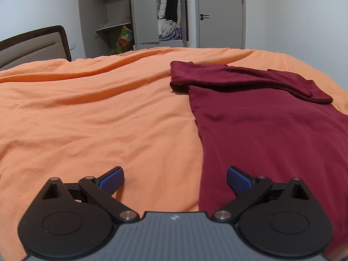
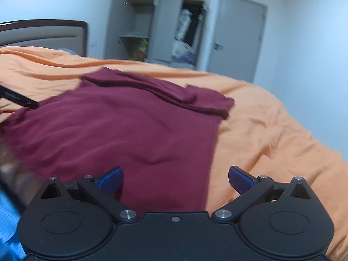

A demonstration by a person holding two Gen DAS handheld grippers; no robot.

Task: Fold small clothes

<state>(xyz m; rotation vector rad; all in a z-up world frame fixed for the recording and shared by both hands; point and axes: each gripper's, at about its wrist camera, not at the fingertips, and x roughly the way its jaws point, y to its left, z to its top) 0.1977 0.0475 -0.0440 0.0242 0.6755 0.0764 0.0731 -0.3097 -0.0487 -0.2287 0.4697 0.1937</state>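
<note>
A dark red garment [image 1: 261, 117] lies flat on the orange bed cover [image 1: 87, 108], its sleeves folded across the far end. My left gripper [image 1: 175, 179] is open over the garment's near left edge, one blue pad above the orange cover and the other above the red cloth. In the right wrist view the same garment [image 2: 121, 126] fills the middle. My right gripper [image 2: 175, 179] is open above its near right edge, holding nothing. The view is blurred.
The bed cover [image 2: 271, 130] spreads wide around the garment. A headboard [image 1: 32, 45] stands at the far left. Beyond the bed are an open wardrobe [image 1: 161, 13] with clothes and a closed door [image 1: 219, 13]. A black object [image 2: 19, 97] and a blue sleeve [image 2: 8, 228] show at the left.
</note>
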